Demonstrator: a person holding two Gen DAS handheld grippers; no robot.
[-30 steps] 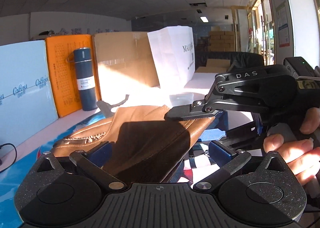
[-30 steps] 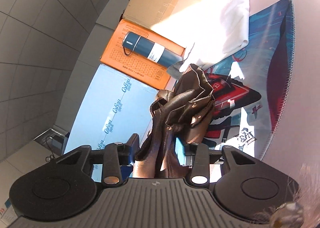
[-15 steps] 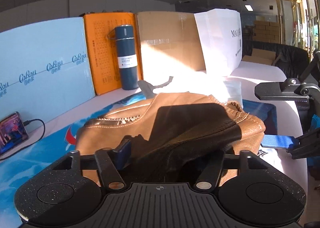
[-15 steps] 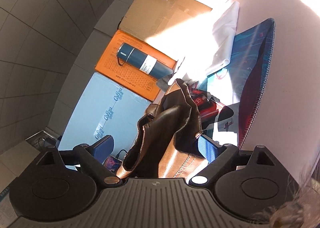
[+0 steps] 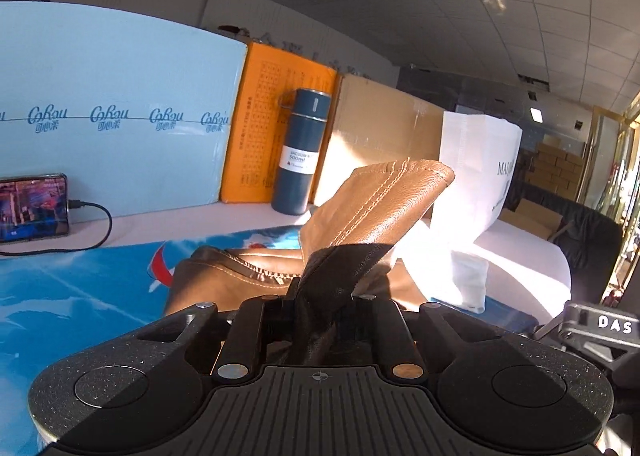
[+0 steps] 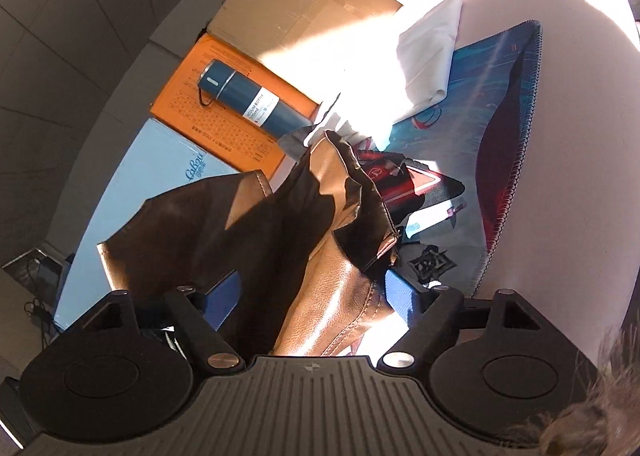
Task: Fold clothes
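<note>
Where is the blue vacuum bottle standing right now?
In the left wrist view the blue vacuum bottle stands upright at the table's back, against the orange board, beside the cardboard sheet.

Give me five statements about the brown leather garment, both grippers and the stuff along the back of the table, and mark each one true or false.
1. The left gripper is shut on the brown leather garment. True.
2. The right gripper is clamped tight on the garment. False: its blue pads stand wide apart, with the leather merely passing between them.
3. The blue vacuum bottle lies on its side. False: it stands upright in front of the orange box.
4. A phone with a lit screen and a cable plugged in leans by the light blue box. True.
5. The garment lies on a bare wooden tabletop. False: part of it rests on a printed blue mat.
</note>
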